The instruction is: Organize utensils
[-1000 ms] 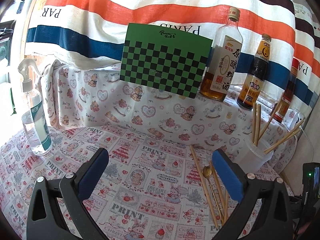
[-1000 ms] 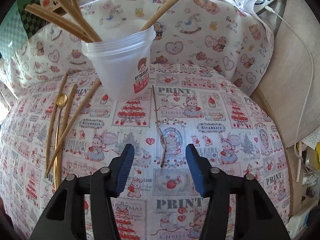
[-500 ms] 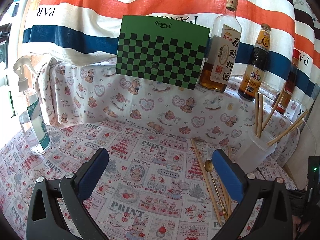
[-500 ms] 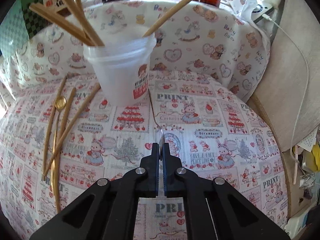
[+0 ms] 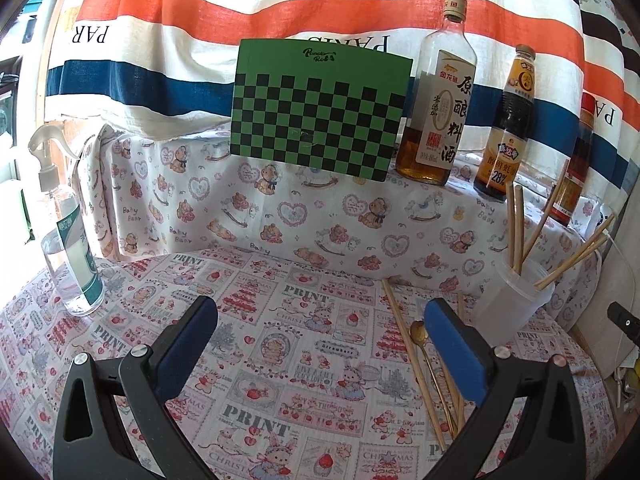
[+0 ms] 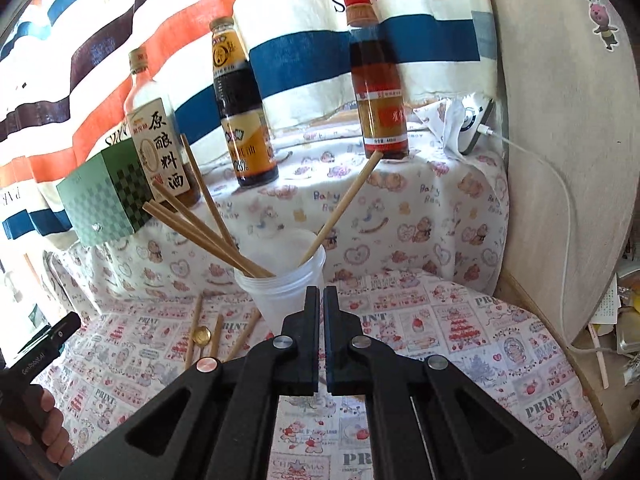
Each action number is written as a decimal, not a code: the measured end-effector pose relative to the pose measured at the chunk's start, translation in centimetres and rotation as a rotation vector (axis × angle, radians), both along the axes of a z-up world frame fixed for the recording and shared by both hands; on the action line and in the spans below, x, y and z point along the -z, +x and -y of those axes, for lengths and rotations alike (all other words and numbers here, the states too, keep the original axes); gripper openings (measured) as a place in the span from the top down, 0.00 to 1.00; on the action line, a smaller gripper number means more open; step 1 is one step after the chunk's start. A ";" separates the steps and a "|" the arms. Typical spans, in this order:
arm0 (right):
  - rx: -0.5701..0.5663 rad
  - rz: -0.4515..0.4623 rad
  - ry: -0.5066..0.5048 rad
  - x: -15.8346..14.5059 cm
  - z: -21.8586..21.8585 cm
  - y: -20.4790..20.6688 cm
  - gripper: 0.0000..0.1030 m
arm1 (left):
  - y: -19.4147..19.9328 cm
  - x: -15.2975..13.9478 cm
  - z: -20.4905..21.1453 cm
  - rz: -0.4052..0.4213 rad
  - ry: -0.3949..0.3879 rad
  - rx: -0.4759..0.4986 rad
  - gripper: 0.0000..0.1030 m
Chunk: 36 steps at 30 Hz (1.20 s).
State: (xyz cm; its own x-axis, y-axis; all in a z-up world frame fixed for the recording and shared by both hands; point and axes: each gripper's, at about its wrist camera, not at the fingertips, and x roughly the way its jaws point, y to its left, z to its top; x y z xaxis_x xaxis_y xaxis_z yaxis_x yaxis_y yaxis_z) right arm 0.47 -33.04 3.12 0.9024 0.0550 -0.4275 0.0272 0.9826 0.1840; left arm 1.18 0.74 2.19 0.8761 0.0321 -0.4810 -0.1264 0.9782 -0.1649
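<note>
A white plastic cup (image 6: 280,292) holds several wooden chopsticks (image 6: 200,232) at the back right of the printed cloth. More chopsticks (image 5: 412,360) and a gold spoon (image 5: 418,332) lie flat to the cup's left. My right gripper (image 6: 322,292) hangs above the cloth just in front of the cup. Its jaws are shut, and only a sliver of the thin metal utensil (image 6: 320,380) shows low in the slit between them. My left gripper (image 5: 320,308) stands open over the middle of the cloth, holding nothing. The loose chopsticks lie by its right finger.
A spray bottle (image 5: 72,248) stands at the left. On the raised ledge behind are a green checkered board (image 5: 320,112) and three sauce bottles (image 5: 436,112) (image 5: 508,132) (image 5: 576,168). A charger with its cable (image 6: 476,124) lies by the right wall.
My right gripper shut on the thin metal utensil lying beside the cup, then rose and tipped up toward the cup. The left gripper stayed where it was, open.
</note>
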 end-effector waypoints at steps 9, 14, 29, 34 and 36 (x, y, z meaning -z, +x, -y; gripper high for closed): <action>0.016 -0.098 -0.024 0.7 0.8 1.4 0.97 | 0.0 0.1 0.4 0.005 0.032 0.002 0.00; -0.007 -0.297 -0.025 3.2 1.3 4.1 0.69 | -0.1 0.1 0.6 0.012 0.053 -0.003 0.00; -0.081 -0.625 -0.239 9.8 -0.9 7.6 0.63 | 0.5 0.7 1.0 -0.024 0.075 0.013 0.00; -0.114 -0.626 -0.193 9.9 -1.1 7.8 0.86 | 0.5 0.6 0.9 -0.024 0.073 0.005 0.00; -0.101 -0.620 -0.180 9.8 -1.3 7.7 0.88 | 0.5 0.8 0.9 -0.031 0.077 0.004 0.00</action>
State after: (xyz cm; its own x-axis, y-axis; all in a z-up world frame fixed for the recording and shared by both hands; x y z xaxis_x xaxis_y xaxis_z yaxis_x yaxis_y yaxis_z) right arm 8.19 -31.78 -6.66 0.4795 0.0056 -0.8775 -0.0185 0.9998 -0.0038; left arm 1.72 -0.20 1.39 0.8609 0.0664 -0.5044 -0.1259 0.9884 -0.0848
